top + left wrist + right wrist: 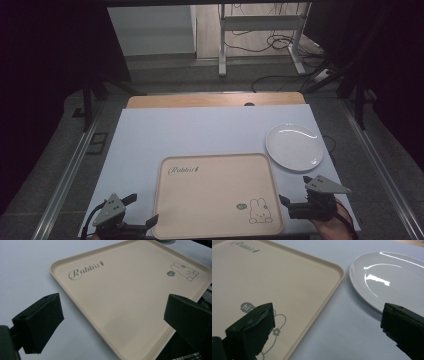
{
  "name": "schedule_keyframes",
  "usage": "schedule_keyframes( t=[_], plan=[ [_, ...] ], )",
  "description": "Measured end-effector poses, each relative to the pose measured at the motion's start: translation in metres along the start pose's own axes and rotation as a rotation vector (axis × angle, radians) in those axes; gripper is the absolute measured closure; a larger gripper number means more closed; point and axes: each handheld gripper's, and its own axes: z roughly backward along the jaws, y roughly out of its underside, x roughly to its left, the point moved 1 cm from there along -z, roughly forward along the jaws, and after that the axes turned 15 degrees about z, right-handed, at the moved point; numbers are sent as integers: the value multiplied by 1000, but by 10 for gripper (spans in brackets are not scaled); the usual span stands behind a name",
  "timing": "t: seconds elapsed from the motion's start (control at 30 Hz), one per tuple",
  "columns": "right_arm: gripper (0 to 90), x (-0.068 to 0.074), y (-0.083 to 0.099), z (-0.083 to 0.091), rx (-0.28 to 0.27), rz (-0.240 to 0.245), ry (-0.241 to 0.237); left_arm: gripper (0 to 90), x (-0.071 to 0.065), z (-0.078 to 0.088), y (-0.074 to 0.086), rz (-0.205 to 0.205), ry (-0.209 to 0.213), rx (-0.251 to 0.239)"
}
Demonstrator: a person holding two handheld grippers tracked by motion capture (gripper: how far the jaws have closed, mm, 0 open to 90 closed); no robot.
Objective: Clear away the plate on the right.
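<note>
The tray (215, 200) is beige, printed with grey "Rabbit" script and a rabbit outline. The plate (294, 147) is glossy white. The table (200, 130) is pale blue-white.

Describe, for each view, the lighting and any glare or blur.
High view: dim, edges nearly black. Right gripper view: bright glare streaks on the white plate; the near jaws look soft. Left gripper view: even light on the beige tray, print sharp, jaws blurred.
</note>
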Motion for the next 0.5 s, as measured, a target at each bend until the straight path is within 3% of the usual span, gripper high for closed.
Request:
schedule_keyframes(
  t=[0.27, 0.5],
  plan=[
    [0, -3, 2, -6, 27, -36, 14, 18, -1, 0, 0, -12, 2, 1],
    [0, -6, 0, -10, 51, -21, 56, 19, -1, 0, 0, -16, 5, 3]
  ],
)
